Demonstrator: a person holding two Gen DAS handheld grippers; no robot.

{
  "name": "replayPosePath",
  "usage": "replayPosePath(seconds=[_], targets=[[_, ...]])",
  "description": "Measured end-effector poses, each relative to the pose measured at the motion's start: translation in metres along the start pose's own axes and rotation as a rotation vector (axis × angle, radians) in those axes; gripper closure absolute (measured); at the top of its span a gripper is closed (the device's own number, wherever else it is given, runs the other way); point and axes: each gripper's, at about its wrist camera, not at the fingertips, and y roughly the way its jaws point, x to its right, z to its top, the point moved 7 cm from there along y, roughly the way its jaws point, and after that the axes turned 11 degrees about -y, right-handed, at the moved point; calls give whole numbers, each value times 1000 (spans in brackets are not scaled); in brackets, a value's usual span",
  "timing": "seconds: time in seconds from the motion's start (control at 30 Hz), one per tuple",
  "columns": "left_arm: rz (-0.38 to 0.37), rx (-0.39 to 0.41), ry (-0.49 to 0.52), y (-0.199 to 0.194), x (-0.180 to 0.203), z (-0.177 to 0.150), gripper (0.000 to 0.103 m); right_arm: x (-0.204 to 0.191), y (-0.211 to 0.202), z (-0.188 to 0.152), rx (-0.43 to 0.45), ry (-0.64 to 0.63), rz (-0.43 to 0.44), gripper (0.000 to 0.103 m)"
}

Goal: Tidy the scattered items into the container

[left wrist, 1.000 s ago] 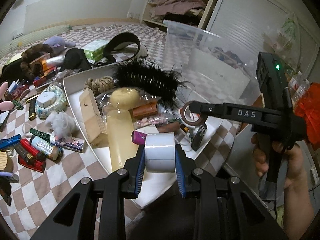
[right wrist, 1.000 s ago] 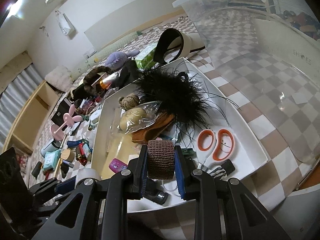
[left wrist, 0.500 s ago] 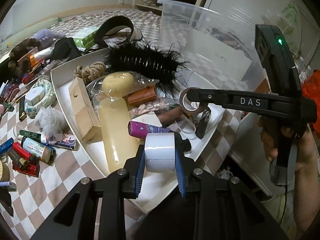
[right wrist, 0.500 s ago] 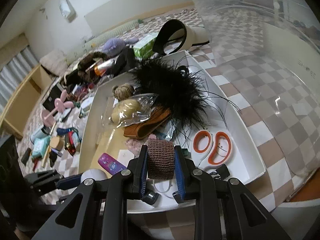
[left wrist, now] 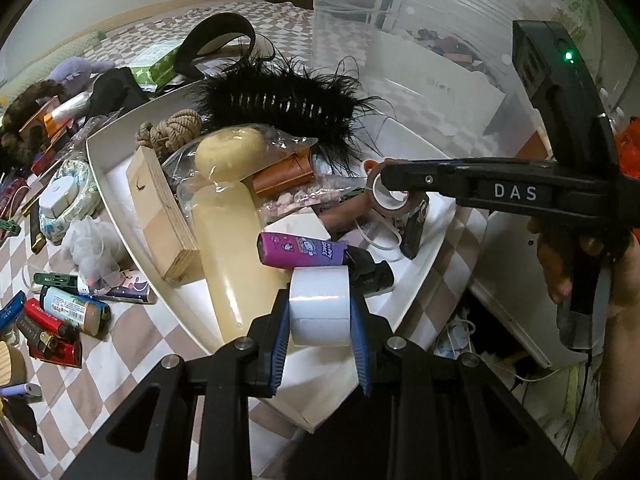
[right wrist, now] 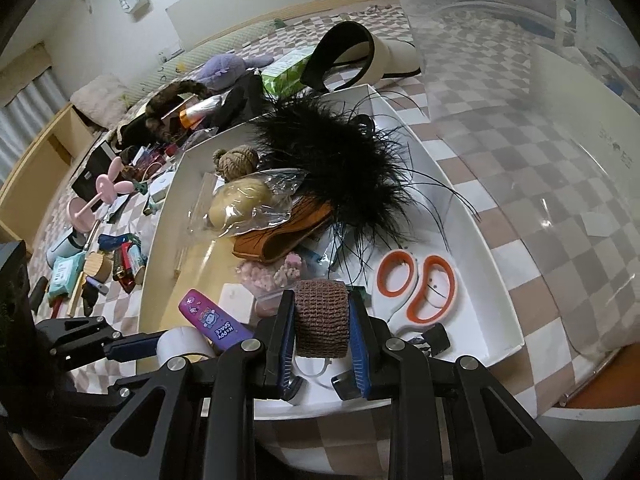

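Two light rolls are pinched over the shallow white tray [right wrist: 472,216]: your left tool [left wrist: 320,316] squeezes stiff white tape [left wrist: 318,306], your right tool [right wrist: 322,324] the soft brown knitted bandage roll [right wrist: 321,318], so grip gently across flat sides.

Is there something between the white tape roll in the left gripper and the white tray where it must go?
Nothing visible blocks it. The left gripper holds the white tape roll over the white tray, just above a purple tube.

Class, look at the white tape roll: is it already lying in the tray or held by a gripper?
Held: the white tape roll sits clamped in the left gripper, above the tray.
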Motion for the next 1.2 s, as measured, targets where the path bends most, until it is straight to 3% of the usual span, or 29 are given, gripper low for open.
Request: replayPosePath(seconds=[0.1, 0.17, 0.2, 0.23, 0.27, 0.33, 0.43, 0.57, 0.6, 0.67, 0.7, 0.8, 0.9, 1.2], targets=[[-3, 2, -5, -1, 1, 0, 70, 1, 1, -1, -14, -2, -23, 76], [-8, 4, -5, -1, 3, 0, 61, 3, 0, -1, -17, 3, -50, 52], [-9, 6, -2, -2, 5, 0, 56, 4, 0, -2, -18, 6, -64, 35], [2, 13, 3, -3, 6, 0, 51, 4, -2, -2, -10, 8, -69, 34], [26, 30, 12, -5, 6, 1, 39, 3, -3, -2, -4, 7, -65, 34], [59, 58, 26, -10, 6, 3, 36, 2, -6, -1, 0, 9, -61, 34], [49, 70, 4, -16, 2, 6, 31, 1, -9, 0, 10, 9, -63, 34], [50, 93, -10, -24, -2, 8, 14, -2, -13, 1, 23, 16, -59, 33], [49, 97, -15, -26, -2, 8, 10, -2, -14, 1, 30, 22, -55, 31], [44, 105, -24, -29, -4, 9, 5, -4, -16, 2, 45, 37, -47, 16], [40, 109, -29, -31, -4, 9, 4, -4, -17, 2, 54, 43, -44, 8], [40, 117, -41, -34, -6, 8, 0, -7, -19, 2, 67, 46, -47, 8], [50, 129, -50, -39, -9, 8, 0, -8, -22, 2, 83, 42, -73, 0], [90, 201, -122, -57, -22, 9, 0, -7, -44, 1, 176, 92, -91, 0]])
